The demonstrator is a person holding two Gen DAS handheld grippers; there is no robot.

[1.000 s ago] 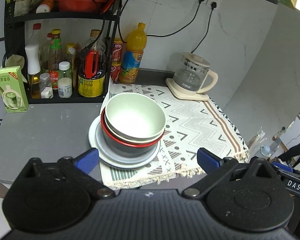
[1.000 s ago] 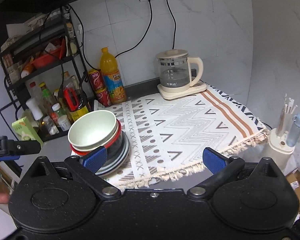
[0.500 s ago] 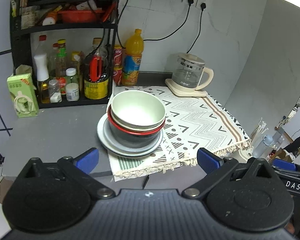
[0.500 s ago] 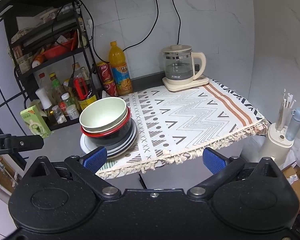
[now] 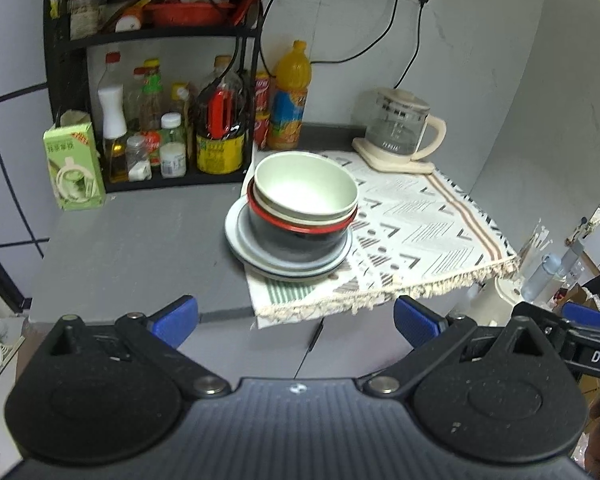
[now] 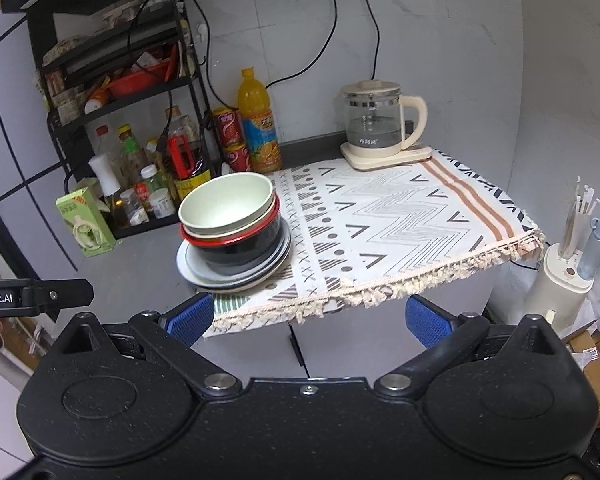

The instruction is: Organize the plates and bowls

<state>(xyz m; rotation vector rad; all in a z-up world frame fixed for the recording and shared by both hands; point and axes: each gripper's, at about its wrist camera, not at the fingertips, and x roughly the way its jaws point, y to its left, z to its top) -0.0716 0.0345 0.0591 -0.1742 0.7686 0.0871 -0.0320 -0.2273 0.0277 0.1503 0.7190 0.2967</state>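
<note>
The bowls and plates already sit in one stack: a pale green bowl [image 5: 306,186] nests in a red-rimmed black bowl [image 5: 300,232], which rests on grey plates [image 5: 288,266] at the centre of the left wrist view, half on the patterned cloth [image 5: 416,224] and half on the bare grey surface [image 5: 140,240]. The sorting looks done or close to it, and both tools sit back from the surface's near edge.

The left tongs [image 5: 296,318] are spread wide and hold nothing; the right tongs [image 6: 310,314] are likewise wide and empty. If anything remains, it is probably a nudge of the stack fully onto cloth or surface, which calls for a level approach to the plate rim.

The stack stands near the front edge, where the cloth fringe overhangs. Open room lies to the right of the frame across the cloth, up to the kettle [image 6: 378,128]. To the upper left, the bottle rack [image 6: 120,128] and green carton [image 5: 74,168] crowd in.
</note>
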